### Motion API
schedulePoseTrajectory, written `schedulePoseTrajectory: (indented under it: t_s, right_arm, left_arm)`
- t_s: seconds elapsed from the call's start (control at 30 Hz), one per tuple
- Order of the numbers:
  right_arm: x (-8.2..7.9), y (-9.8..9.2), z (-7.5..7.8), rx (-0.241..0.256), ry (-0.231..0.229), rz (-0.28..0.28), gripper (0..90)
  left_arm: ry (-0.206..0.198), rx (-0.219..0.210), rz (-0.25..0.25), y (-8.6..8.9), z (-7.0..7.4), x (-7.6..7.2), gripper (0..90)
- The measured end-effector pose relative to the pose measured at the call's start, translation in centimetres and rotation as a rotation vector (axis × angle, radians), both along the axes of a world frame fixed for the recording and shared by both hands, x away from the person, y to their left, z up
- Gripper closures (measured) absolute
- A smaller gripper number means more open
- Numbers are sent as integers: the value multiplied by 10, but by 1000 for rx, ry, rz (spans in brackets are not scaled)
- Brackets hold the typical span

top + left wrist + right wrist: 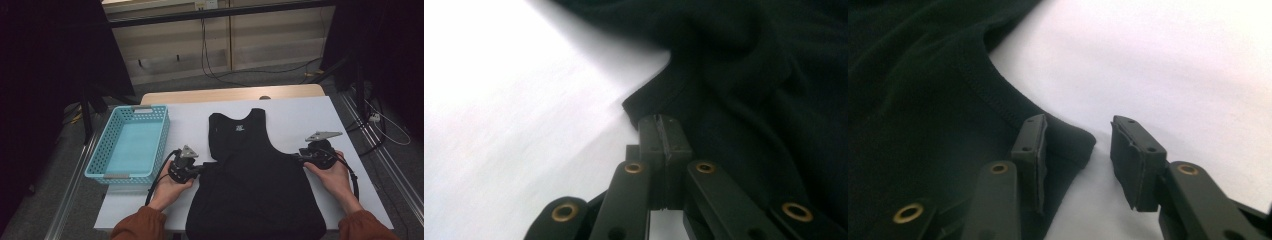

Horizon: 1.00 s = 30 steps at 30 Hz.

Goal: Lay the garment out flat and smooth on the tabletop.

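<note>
A black sleeveless top [255, 175] lies flat at lower centre of the high view, neck toward the top edge; hem hanging over the white table's [300, 115] near edge.

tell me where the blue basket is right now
In the high view the blue basket sits on the table's left side, just left of the black top, beside the left gripper.

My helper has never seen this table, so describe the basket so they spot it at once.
On the white table, look left of the black tank top. The light blue plastic basket sits at the table's left edge, the only coloured, perforated thing there.
</note>
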State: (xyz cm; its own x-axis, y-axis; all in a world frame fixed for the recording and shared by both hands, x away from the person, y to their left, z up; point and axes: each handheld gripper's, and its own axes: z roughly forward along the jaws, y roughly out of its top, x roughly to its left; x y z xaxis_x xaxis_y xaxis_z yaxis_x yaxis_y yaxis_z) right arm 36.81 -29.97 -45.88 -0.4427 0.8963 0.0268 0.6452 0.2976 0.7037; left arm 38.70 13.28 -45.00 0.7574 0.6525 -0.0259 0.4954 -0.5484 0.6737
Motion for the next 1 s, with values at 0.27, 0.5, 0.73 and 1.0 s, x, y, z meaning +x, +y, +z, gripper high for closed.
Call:
schedulePoseTrajectory:
  t_s: [0.27, 0.5, 0.73, 1.0]
  right_arm:
    - [-1, -3, 3, 12, 5, -8, 879]
    - [-5, -20, 4, -39, -11, -56, 885]
    - [-15, -34, 6, -83, -11, -91, 885]
    - [-26, -34, 6, -43, -26, -40, 728]
  left_arm:
    - [-7, 4, 59, 4, -1, 6, 900]
    - [-1, -7, 97, 5, -2, 10, 900]
    - [7, -21, 121, 9, -1, 11, 900]
    - [-31, -55, 102, 10, 8, 3, 745]
